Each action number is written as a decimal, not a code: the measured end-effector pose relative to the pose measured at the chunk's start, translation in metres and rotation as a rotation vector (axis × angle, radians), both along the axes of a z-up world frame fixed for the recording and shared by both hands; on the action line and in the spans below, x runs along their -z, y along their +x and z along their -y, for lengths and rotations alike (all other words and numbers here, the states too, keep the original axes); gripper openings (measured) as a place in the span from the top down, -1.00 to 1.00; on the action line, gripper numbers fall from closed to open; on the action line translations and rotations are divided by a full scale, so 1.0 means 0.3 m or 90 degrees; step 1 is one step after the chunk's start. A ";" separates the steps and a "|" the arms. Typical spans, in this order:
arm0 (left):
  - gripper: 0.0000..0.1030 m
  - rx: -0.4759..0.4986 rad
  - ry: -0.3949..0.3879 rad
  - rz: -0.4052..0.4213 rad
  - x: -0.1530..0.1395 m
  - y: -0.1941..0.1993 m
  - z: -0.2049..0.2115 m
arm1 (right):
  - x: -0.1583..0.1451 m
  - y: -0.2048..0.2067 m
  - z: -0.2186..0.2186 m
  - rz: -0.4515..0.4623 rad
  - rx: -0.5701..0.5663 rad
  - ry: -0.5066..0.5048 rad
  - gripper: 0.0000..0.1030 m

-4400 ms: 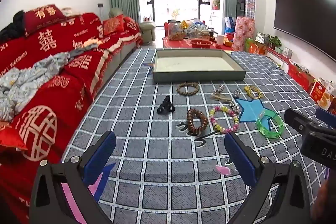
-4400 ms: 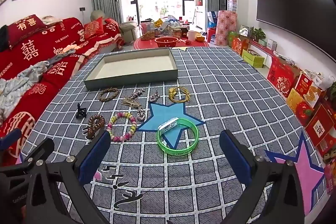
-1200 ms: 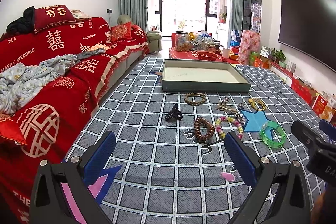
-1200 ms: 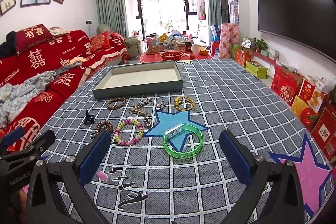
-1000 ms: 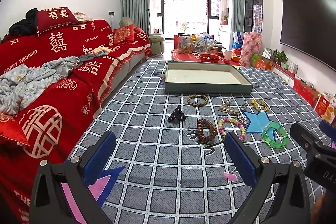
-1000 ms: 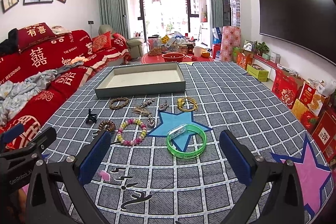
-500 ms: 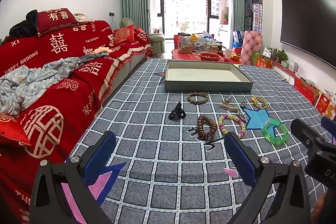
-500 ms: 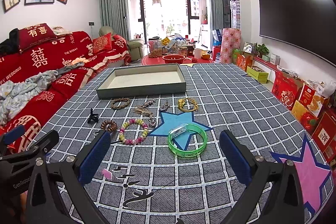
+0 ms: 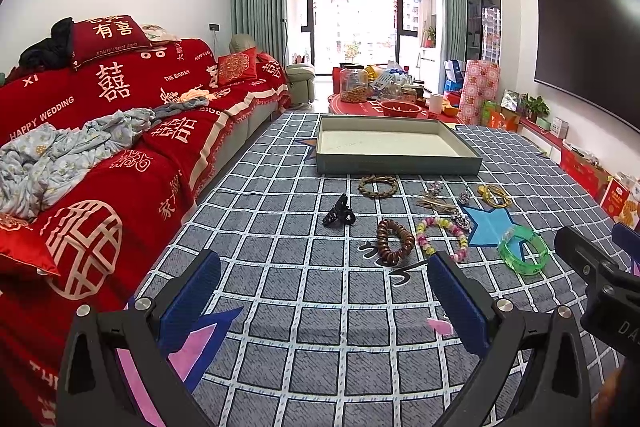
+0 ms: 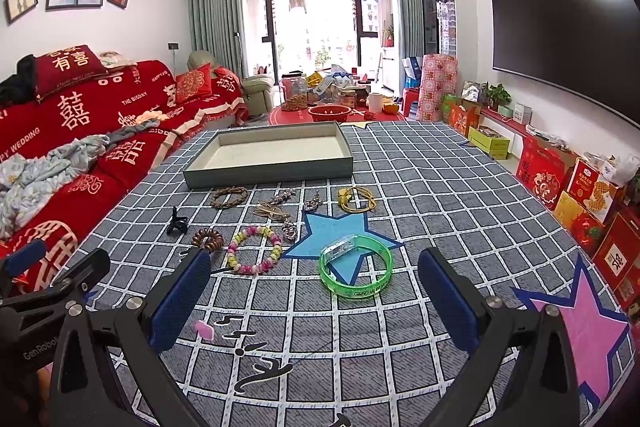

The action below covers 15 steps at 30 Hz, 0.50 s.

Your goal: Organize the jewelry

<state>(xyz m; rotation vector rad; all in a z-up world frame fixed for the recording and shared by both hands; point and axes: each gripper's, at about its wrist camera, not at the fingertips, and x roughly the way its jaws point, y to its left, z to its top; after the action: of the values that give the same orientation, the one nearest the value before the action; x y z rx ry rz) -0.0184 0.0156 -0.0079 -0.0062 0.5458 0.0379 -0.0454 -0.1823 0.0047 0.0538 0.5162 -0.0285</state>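
presently, catalogued from the two wrist views. left gripper (image 9: 326,293): low centre of its frame, jaws wide apart, nothing held, raised above the grey checked cloth (image 9: 280,259). right gripper (image 10: 314,291): low centre of its frame, jaws likewise wide apart and empty; its black body is also seen at the right edge of the left view.

jewelry, laid loose on the cloth in the middle of both frames, all outside the tray:
- green plastic bangle (image 10: 355,271), on the blue star print (image 10: 340,227), nearest the right gripper.
- pastel bead bracelet (image 10: 254,254), left of the bangle.
- brown wooden bead bracelet (image 9: 394,242), just beside the pastel one.
- black claw hair clip (image 9: 339,215), left of the row.
- woven brown bracelet (image 9: 378,185), close before the tray.
- gold hair pins and silver charms (image 10: 280,209), centre; detail too small to tell.
- yellow-gold piece (image 10: 355,199), right end.

grey shallow tray (image 9: 396,165): upper centre, seen empty, pale lining.

red sofa cover (image 9: 120,131): left of both frames.
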 end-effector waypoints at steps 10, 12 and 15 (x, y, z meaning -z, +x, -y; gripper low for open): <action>-1.00 0.002 0.002 0.001 0.002 -0.008 -0.006 | -0.002 -0.006 0.004 0.003 0.000 -0.001 -1.00; -1.00 0.002 0.002 -0.001 0.003 -0.009 -0.006 | -0.005 -0.013 0.004 0.006 0.001 -0.002 -1.00; -1.00 0.003 0.003 -0.002 0.003 -0.010 -0.004 | -0.006 -0.015 0.005 0.006 -0.001 0.002 -1.00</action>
<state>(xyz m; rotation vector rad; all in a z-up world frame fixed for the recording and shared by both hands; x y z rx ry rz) -0.0213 0.0169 -0.0089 -0.0006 0.5484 0.0339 -0.0501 -0.1837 0.0064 0.0571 0.5070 -0.0262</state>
